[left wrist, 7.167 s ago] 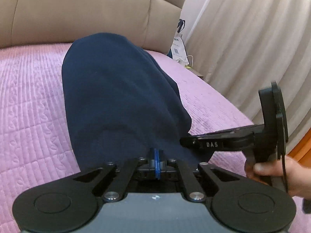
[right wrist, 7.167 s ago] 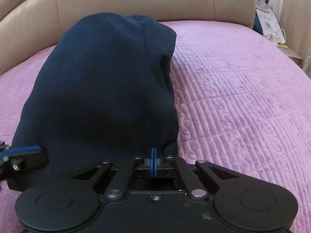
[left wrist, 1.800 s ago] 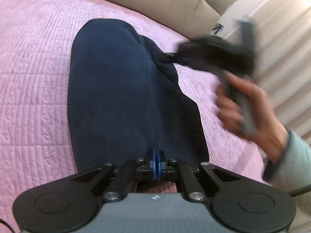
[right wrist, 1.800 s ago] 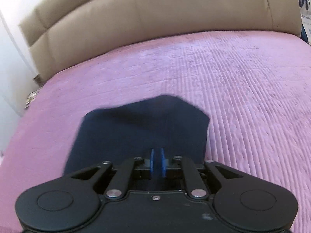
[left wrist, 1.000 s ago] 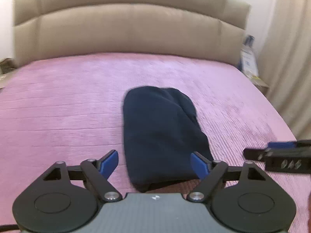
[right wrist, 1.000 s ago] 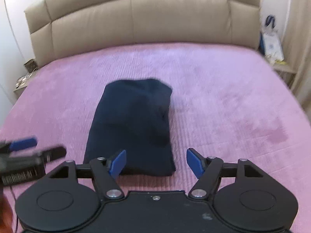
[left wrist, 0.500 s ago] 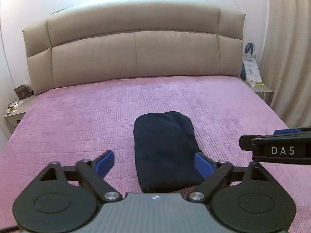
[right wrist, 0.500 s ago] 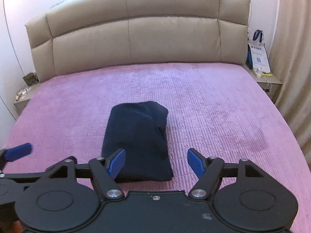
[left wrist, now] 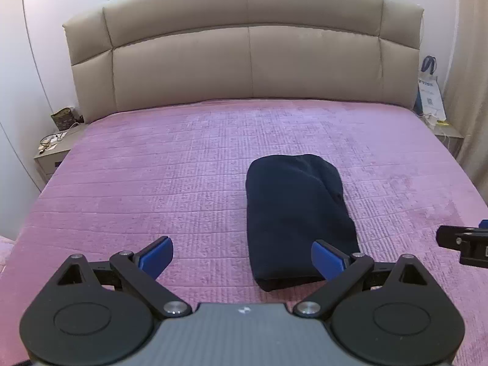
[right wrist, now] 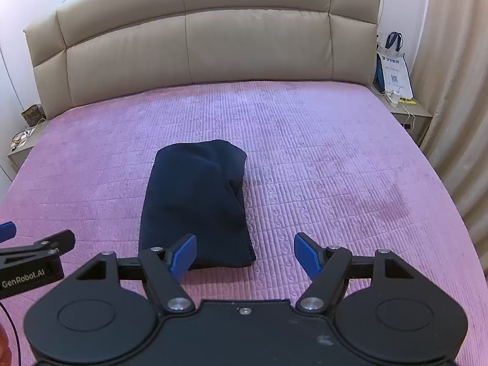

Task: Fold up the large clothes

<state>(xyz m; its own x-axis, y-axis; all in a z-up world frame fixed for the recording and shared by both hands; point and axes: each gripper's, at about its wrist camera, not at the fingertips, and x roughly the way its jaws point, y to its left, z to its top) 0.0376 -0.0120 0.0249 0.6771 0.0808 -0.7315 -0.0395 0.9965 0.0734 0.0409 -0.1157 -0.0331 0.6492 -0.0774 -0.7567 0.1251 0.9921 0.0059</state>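
Note:
A dark navy garment (left wrist: 297, 213) lies folded into a compact long bundle on the pink quilted bed (left wrist: 152, 189). It also shows in the right wrist view (right wrist: 195, 204). My left gripper (left wrist: 242, 257) is open and empty, held back above the bed's near edge, with the bundle ahead and slightly right. My right gripper (right wrist: 245, 256) is open and empty, with the bundle ahead and slightly left. Each gripper's tip shows at the edge of the other's view, the right one (left wrist: 463, 244) and the left one (right wrist: 30, 259).
A beige padded headboard (left wrist: 247, 58) stands at the far end. A nightstand with small items (left wrist: 55, 149) is at the left. Another nightstand (right wrist: 408, 113) with a white and blue bag (right wrist: 393, 67) is at the right, beside a beige curtain (right wrist: 457, 91).
Both grippers were shut on the garment, then opened, let it go and pulled back and up from the bed. The folded bundle now lies alone and looks smaller.

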